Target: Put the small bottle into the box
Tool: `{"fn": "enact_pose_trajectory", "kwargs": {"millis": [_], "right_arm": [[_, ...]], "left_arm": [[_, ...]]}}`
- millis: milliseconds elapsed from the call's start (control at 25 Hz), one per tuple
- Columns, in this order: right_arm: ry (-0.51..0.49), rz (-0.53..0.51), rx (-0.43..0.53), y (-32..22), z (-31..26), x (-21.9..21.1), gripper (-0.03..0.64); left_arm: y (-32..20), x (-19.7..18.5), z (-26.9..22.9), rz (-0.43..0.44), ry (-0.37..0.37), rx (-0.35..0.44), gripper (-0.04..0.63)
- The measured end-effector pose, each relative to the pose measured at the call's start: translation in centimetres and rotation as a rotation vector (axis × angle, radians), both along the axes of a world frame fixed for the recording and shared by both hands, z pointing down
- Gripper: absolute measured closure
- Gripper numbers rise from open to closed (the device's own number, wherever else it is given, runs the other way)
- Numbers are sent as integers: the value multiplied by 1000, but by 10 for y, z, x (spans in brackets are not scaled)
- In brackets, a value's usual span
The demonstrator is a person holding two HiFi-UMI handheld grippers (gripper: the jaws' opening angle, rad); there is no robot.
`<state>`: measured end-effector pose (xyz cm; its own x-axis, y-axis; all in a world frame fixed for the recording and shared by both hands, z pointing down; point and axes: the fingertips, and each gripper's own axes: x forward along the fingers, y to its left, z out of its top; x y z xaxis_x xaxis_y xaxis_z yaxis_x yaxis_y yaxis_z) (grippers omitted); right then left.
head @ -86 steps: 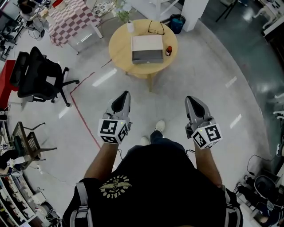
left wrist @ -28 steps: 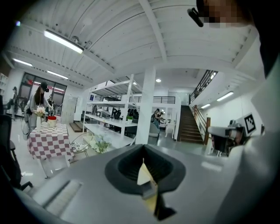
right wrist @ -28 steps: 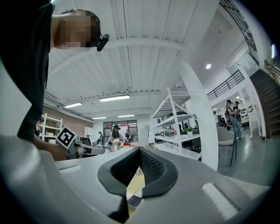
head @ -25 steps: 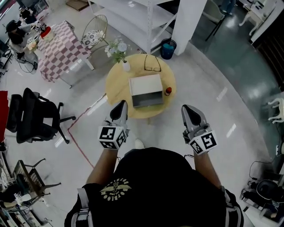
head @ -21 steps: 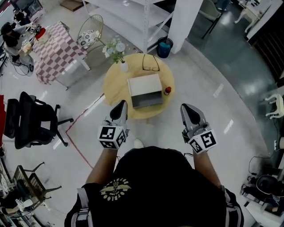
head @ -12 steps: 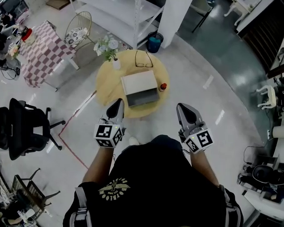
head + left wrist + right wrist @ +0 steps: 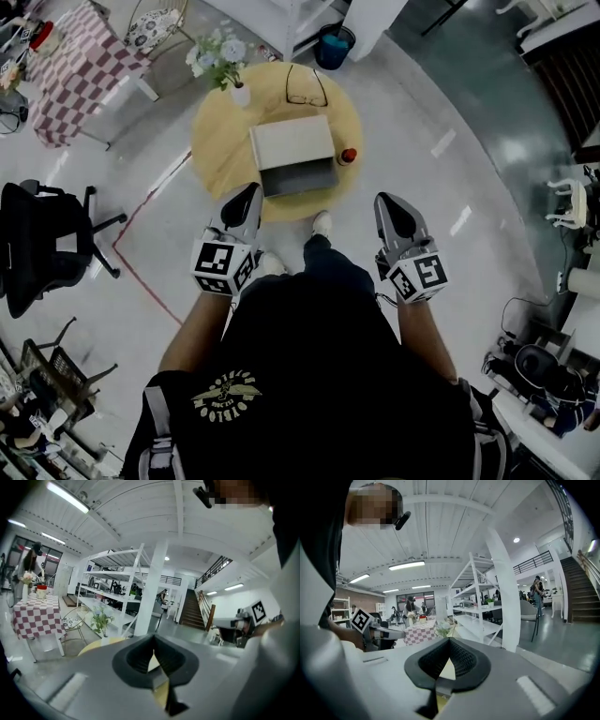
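In the head view a small dark bottle with a red cap stands on a round yellow table, just right of a grey-and-white box. My left gripper hovers over the table's near edge, jaws shut and empty. My right gripper is held over the floor to the right of the table, jaws shut with nothing between them. Both gripper views look level across the room over their own shut jaws; neither shows the bottle or the box.
On the table's far side stand a white vase of flowers and a pair of glasses. A black office chair is at the left, a checkered table far left, a blue bin behind, white shelving beyond.
The person has walked closer to the round table; it now lies nearer beneath both grippers. The grippers keep their pose, both shut.
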<state>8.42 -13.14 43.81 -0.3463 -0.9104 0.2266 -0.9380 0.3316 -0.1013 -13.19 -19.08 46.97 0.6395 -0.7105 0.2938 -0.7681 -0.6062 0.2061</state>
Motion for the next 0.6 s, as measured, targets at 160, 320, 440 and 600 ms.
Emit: {"fn": "enact_pose_trajectory", "kwargs": {"millis": [160, 320, 440, 600], "right_arm": [[121, -27, -65, -41, 52, 15, 609], [176, -62, -117, -82, 94, 32, 609], [225, -121, -201, -104, 141, 41, 609], [238, -213, -343, -128, 198, 51, 487]], "left_arm": [[-10, 1, 16, -33, -41, -53, 595], [-25, 8, 30, -67, -93, -99, 595], [-40, 17, 40, -99, -117, -124, 595], [-54, 45, 53, -98, -157, -152, 595]]}}
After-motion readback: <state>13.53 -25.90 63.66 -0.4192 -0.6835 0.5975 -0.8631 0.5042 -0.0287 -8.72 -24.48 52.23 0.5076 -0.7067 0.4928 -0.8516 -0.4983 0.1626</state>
